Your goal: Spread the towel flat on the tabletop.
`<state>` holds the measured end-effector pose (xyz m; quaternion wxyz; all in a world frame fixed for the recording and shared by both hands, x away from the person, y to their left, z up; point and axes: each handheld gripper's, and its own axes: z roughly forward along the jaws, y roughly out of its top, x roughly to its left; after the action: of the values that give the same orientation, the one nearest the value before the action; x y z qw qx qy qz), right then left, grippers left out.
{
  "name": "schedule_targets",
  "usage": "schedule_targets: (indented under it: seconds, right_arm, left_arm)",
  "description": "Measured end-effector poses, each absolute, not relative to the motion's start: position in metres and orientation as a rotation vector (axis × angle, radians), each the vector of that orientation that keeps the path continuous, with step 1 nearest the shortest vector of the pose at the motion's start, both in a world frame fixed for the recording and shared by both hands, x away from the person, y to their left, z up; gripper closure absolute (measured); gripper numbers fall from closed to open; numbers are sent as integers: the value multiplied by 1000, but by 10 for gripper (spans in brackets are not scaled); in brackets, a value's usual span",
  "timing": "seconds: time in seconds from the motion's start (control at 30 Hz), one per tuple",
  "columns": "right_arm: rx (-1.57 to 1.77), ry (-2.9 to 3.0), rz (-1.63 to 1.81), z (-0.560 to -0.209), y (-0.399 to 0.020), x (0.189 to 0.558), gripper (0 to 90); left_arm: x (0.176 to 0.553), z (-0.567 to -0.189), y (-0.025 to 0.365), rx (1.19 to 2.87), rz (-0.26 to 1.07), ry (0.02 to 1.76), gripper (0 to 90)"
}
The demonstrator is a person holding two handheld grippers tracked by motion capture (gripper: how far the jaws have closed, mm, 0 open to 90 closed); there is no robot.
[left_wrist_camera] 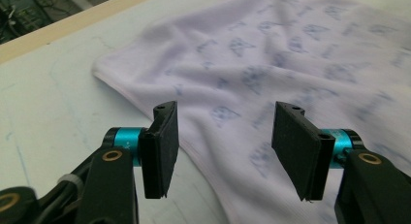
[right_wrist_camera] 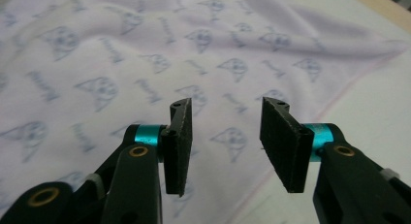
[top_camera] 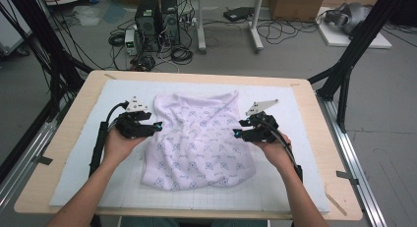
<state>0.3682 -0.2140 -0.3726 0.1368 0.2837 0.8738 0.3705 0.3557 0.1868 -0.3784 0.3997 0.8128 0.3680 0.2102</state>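
A pale lilac cloth printed with small blue figures lies rumpled in the middle of the white mat. My left gripper hovers at the cloth's left edge, jaws apart and nothing between them. In the left gripper view the cloth spreads ahead of the open left gripper, its hemmed edge running under the jaws. My right gripper sits at the cloth's right edge, also open and empty. The right gripper view shows the cloth beneath the open right gripper.
The mat covers a wooden table with bare wood showing round its border. Black frame posts stand at both sides. Beyond the far edge, computer towers and loose cables lie on the floor.
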Motion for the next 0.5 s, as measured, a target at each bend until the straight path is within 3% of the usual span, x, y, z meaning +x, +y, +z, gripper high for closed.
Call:
schedule_targets:
  seconds: [0.27, 0.5]
  right_arm:
    - [728, 2580, 1186, -386, -214, 317, 485]
    - [683, 2638, 1192, -413, -214, 283, 485]
  left_arm:
    - [296, -390, 186, 2108, 464, 792, 397]
    - [259, -410, 188, 2123, 385, 727, 391]
